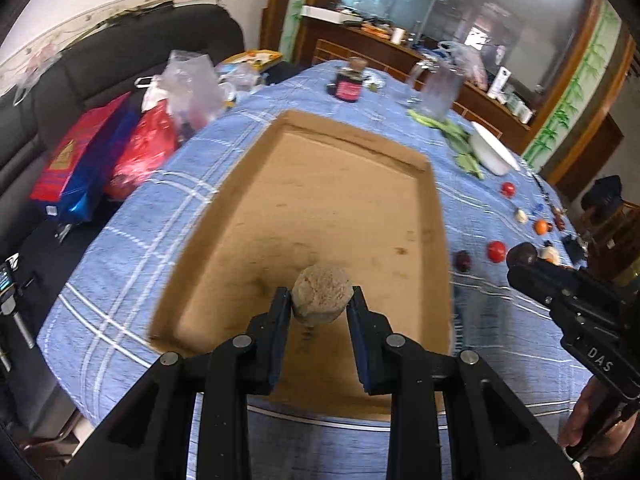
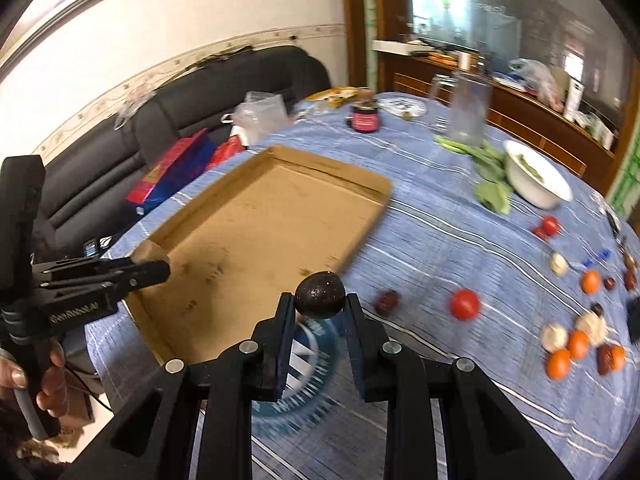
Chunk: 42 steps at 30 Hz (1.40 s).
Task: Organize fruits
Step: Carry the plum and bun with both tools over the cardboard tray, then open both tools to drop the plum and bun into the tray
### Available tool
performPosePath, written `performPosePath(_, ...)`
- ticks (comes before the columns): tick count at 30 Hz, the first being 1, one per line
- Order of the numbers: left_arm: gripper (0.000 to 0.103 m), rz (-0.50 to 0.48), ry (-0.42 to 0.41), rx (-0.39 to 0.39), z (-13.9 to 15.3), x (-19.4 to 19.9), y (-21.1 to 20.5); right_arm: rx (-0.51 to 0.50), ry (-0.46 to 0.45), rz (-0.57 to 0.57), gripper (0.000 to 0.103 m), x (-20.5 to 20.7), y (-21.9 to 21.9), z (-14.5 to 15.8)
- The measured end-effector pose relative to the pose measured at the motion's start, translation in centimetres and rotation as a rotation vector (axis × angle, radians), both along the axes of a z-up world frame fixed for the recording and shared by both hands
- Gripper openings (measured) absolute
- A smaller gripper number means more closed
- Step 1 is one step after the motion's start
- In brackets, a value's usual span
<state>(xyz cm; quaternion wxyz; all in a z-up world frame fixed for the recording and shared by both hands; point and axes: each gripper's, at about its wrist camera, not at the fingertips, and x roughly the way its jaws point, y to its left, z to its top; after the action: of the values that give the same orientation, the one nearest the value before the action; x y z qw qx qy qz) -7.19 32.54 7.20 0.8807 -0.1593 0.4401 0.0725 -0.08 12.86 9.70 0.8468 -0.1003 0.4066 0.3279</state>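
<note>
My left gripper (image 1: 320, 300) is shut on a rough tan round fruit (image 1: 322, 290) and hangs over the near end of a shallow cardboard tray (image 1: 320, 184). My right gripper (image 2: 320, 304) is shut on a dark round fruit (image 2: 320, 294), just off the tray's (image 2: 260, 216) near right corner, over the blue tablecloth. Each gripper shows in the other's view, the right gripper (image 1: 520, 258) at the right edge and the left gripper (image 2: 154, 266) at the left, over the tray's corner. Loose tomatoes (image 2: 464, 303), oranges (image 2: 558, 363), dark red fruits (image 2: 387, 302) and pale lumps (image 2: 554, 336) lie to the right.
A white bowl (image 2: 536, 178), green leaves (image 2: 492, 196), a glass jug (image 2: 468, 112) and a pink-labelled jar (image 2: 365, 119) stand behind the tray. A dark sofa (image 2: 200, 92) with bags (image 2: 180, 168) runs along the table's left side. A hand (image 2: 48, 384) grips the left handle.
</note>
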Motion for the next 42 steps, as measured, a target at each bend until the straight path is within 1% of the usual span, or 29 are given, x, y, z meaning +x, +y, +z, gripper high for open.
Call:
performPosePath(3,0.028,0.023,0.021,0.0,-0.9,0.0,1.5,-0.012,0.003,0.038,0.027,0.0,2.3,-0.9)
performPosePath(7,0.028,0.035,0.045,-0.005,-2.0,0.2,2.8,-0.022,0.035,0.075,0.027,0.0,5.0,-2.6)
performPosePath(15,0.028,0.031,0.076,-0.028,-3.8,1.1,4.0,-0.06,0.107,0.123,0.028,-0.3,8.2,-6.2)
performPosePath(18,0.028,0.03,0.079,-0.034,-4.1,1.3,4.2,-0.069,0.131,0.126,0.028,-0.2,8.6,-6.9)
performPosePath(27,0.028,0.021,0.089,-0.008,-4.4,1.6,4.2,-0.084,0.162,0.121,0.028,-0.1,8.7,-7.4)
performPosePath(28,0.028,0.02,0.092,-0.002,-4.4,1.7,4.1,-0.087,0.16,0.12,0.03,0.0,8.8,-7.4)
performPosePath(29,0.028,0.019,0.095,0.0,-4.4,1.7,4.1,-0.092,0.159,0.118,0.035,0.0,8.8,-7.5)
performPosePath(30,0.028,0.017,0.097,-0.001,-4.4,1.6,4.0,-0.092,0.161,0.12,0.036,0.0,8.8,-7.5)
performPosePath(31,0.028,0.015,0.099,0.0,-4.4,1.6,3.9,-0.093,0.161,0.122,0.039,-0.1,8.8,-7.5)
performPosePath(33,0.029,0.019,0.105,0.012,-4.4,1.5,3.7,-0.1,0.158,0.124,0.04,-0.1,9.0,-7.5)
performPosePath(35,0.035,0.023,0.103,0.011,-4.2,1.3,3.6,-0.104,0.154,0.128,0.04,-0.4,8.8,-7.3)
performPosePath(36,0.041,0.027,0.1,0.014,-4.1,1.2,3.6,-0.103,0.152,0.13,0.04,-0.5,8.7,-7.1)
performPosePath(42,0.043,0.04,0.087,0.048,-3.1,0.0,3.0,-0.094,0.131,0.131,0.04,-1.2,7.7,-5.9)
